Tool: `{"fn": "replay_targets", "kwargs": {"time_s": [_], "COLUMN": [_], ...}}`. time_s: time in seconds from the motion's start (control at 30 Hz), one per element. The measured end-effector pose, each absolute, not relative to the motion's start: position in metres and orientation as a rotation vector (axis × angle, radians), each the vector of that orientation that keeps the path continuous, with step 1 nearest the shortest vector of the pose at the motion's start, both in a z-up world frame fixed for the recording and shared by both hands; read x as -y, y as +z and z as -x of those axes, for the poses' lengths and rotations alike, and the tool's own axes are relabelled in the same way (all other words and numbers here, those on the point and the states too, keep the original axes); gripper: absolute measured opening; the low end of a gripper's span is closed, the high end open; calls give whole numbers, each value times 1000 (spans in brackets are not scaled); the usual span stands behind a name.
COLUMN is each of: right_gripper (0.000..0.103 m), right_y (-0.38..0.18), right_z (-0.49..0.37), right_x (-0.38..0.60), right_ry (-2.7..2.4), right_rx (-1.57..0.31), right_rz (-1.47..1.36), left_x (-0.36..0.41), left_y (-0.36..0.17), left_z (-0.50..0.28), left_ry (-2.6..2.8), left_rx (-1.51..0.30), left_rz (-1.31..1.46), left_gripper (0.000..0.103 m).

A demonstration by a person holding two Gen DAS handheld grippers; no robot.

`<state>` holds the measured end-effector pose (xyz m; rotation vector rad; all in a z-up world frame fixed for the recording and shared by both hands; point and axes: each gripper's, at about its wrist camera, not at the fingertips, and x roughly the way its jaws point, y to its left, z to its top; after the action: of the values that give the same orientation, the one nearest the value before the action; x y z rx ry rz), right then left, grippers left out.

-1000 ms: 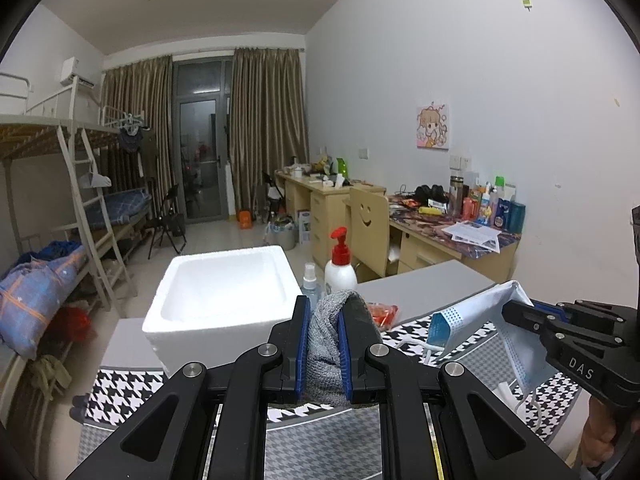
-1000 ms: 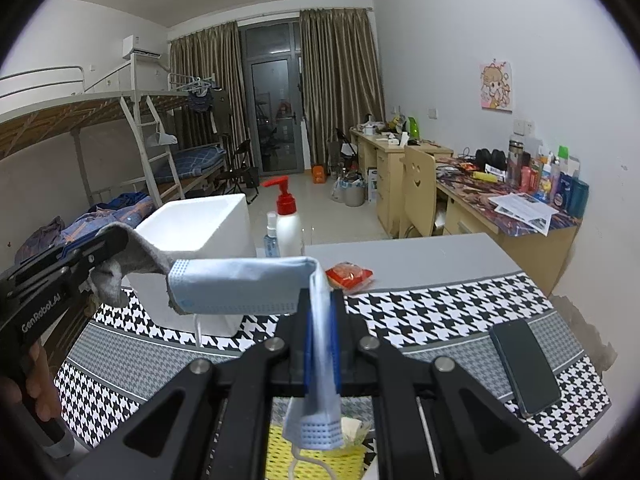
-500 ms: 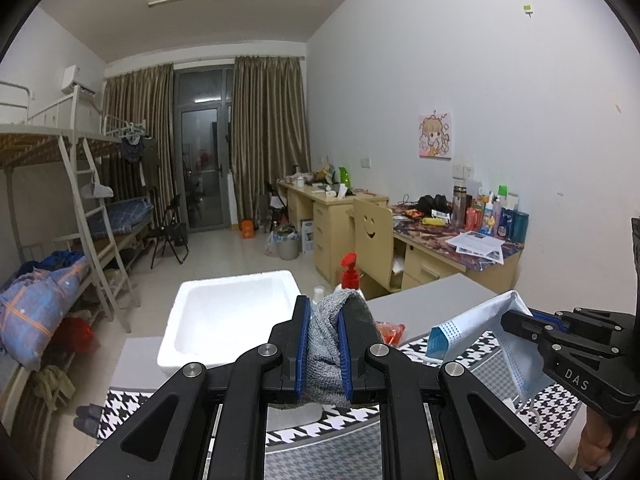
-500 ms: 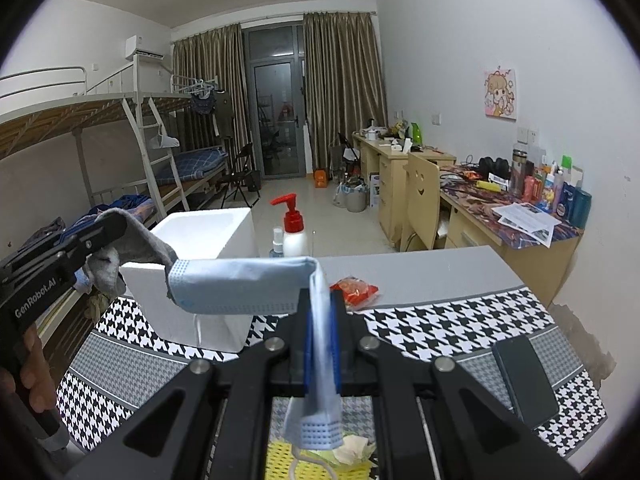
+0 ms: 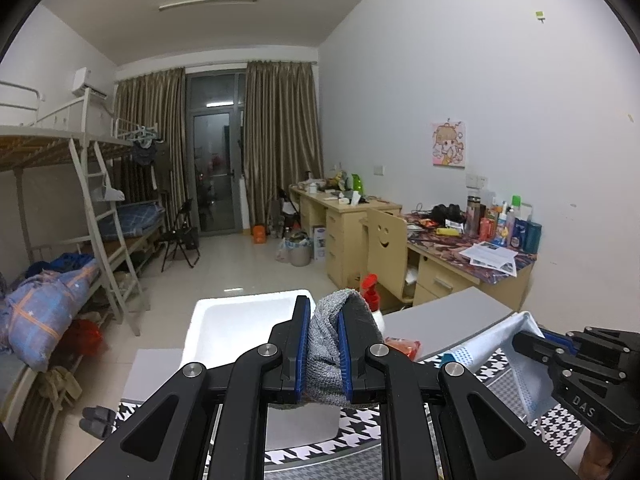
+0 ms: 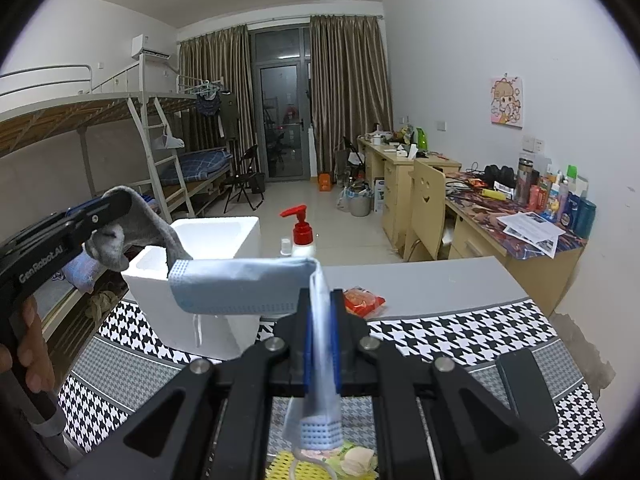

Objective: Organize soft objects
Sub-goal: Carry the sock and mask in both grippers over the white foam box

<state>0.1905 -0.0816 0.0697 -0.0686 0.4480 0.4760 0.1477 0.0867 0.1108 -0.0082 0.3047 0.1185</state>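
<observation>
My left gripper (image 5: 323, 316) is shut on a grey sock (image 5: 326, 344) and holds it in the air, near the open white foam box (image 5: 240, 316). It also shows in the right wrist view (image 6: 116, 206), with the sock (image 6: 132, 228) hanging beside the box (image 6: 208, 264). My right gripper (image 6: 321, 308) is shut on a light blue face mask (image 6: 248, 288), held above the table; the mask drapes left and down. In the left wrist view the right gripper (image 5: 528, 336) and mask (image 5: 500, 340) are at the right.
The table has a houndstooth cloth (image 6: 460, 328). On it are a red-pump bottle (image 6: 302, 236), a small clear bottle (image 6: 285, 246), an orange snack packet (image 6: 362, 300), a black phone (image 6: 524, 388) and a yellow item (image 6: 320, 460) near the front edge. Desks line the right wall.
Both grippers have risen with their loads. The left gripper has lifted the sock higher, so the foam box sits lower in its view.
</observation>
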Motion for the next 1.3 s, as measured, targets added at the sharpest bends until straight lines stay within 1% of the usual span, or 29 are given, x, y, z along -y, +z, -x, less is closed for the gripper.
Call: {"fn": "replay_targets", "kwargs": {"time_s": [0.57,1.3], "right_gripper": [11,11], "right_y": [84,98], "right_z": [-204,-224], "right_x": [53,26], "right_ry": [492,501], "right_rx": [-452,-462], "right_rz": [96,113], "left_x": [-112,-139], "left_y": [119,109], "left_z": [-169,-199], "left_ry": [201,265], "left_rx": [-299,-348], "left_rz": [21,39], "left_gripper": [14,14]}}
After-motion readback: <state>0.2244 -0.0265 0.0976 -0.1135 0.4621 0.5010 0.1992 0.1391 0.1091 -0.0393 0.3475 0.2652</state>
